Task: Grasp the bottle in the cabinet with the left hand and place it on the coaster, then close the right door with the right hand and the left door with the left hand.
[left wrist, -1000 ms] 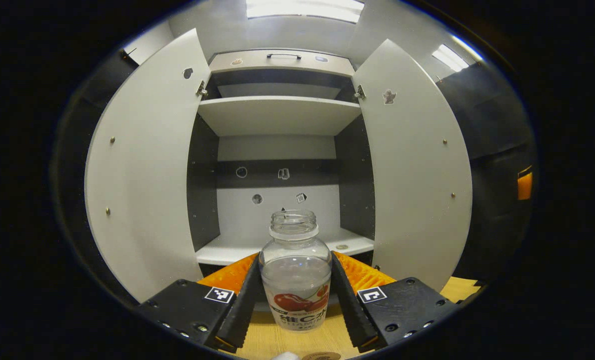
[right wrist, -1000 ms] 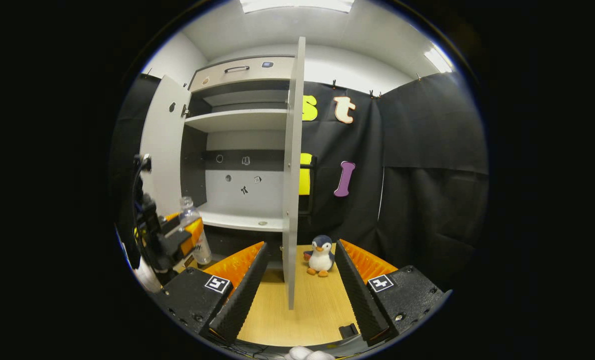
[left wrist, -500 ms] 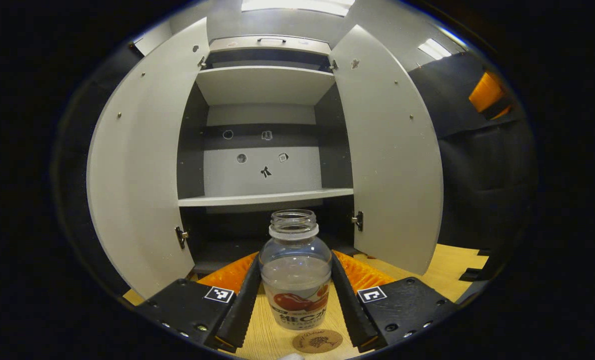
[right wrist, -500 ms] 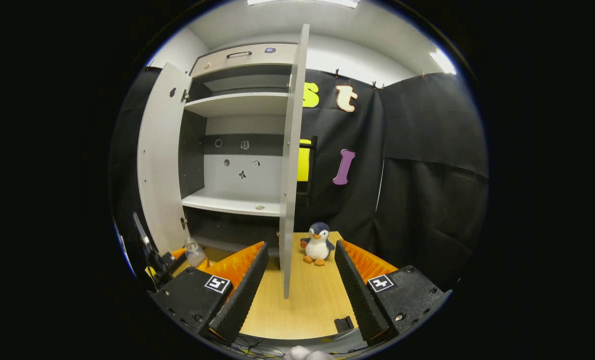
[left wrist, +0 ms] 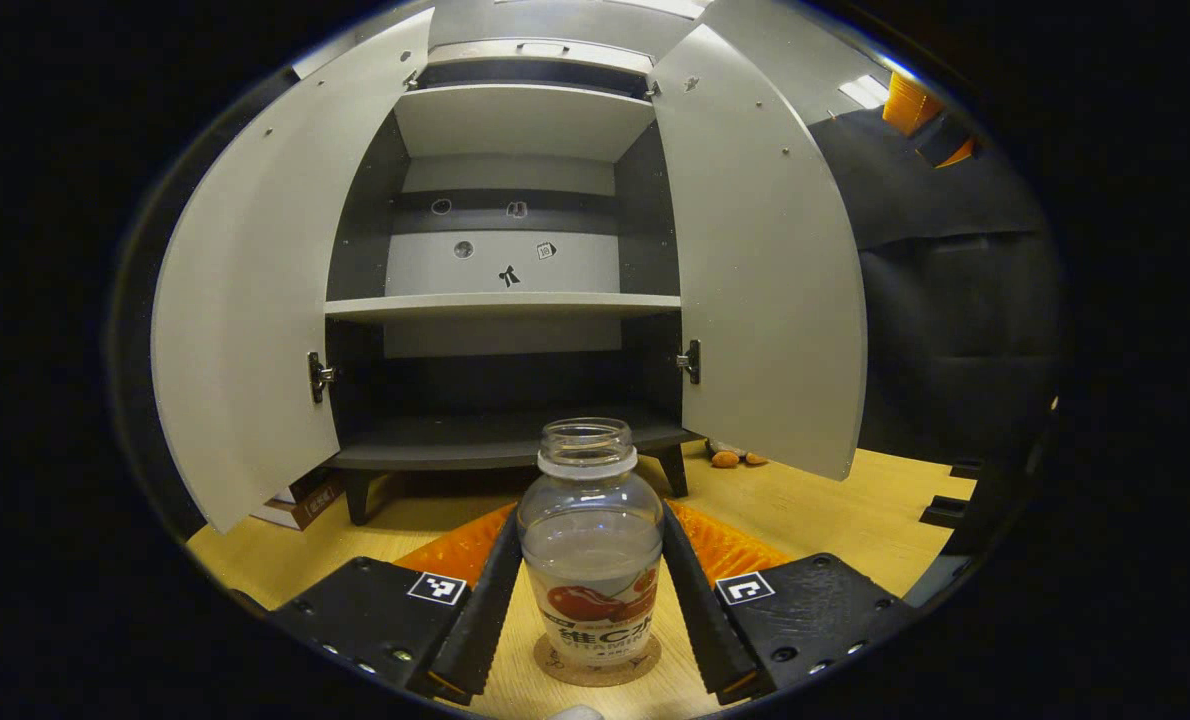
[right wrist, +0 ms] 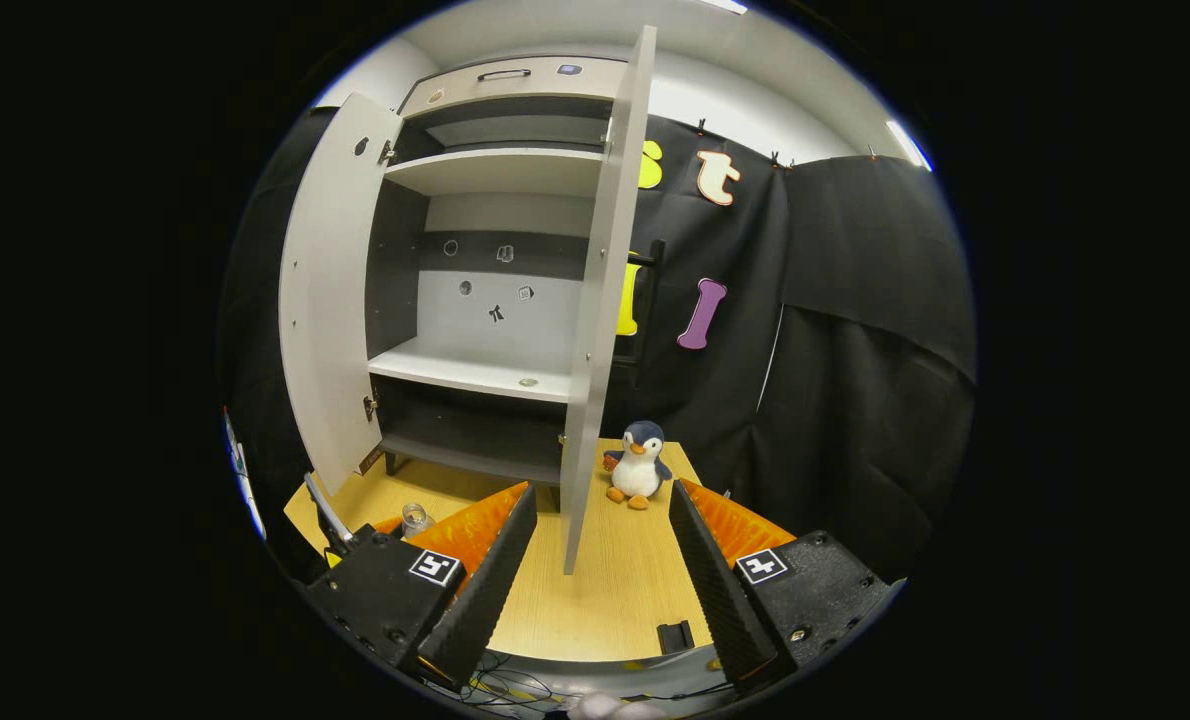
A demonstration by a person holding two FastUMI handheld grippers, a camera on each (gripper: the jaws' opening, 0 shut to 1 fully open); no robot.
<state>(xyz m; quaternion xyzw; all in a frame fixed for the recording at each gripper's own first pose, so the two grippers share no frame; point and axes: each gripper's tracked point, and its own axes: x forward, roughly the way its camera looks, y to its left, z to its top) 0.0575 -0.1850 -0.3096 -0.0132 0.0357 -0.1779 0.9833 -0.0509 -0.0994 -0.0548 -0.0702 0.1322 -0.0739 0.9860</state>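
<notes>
Nearest in the left gripper view: left gripper (left wrist: 591, 590) clamped on the bottle (left wrist: 591, 545), both fingers (left wrist: 483, 600) pressing its sides. Bottle upright, no cap on the mouth, base resting on or just above the coaster (left wrist: 597, 662) on the wooden table (left wrist: 855, 510); actual contact impossible to confirm. Risk here: opening while the base hangs above or off-centre on the coaster, so the light, nearly empty bottle rocks or tips. Also a risk of dragging it off the coaster if one finger sticks while backing away.

Nearest in the right gripper view: right gripper (right wrist: 595, 570) spread wide, holding nothing, with the edge of the right door (right wrist: 595, 330) standing between its fingers a little farther on. Risk: pushing on that thin edge rather than the flat face, so the fingers slip past.

Farther back: cabinet (left wrist: 505, 300) with both doors wide open, left door (left wrist: 255, 300) at far left. Toy penguin (right wrist: 637, 465) on the table just right of the right door, outside its closing path as far as visible.
</notes>
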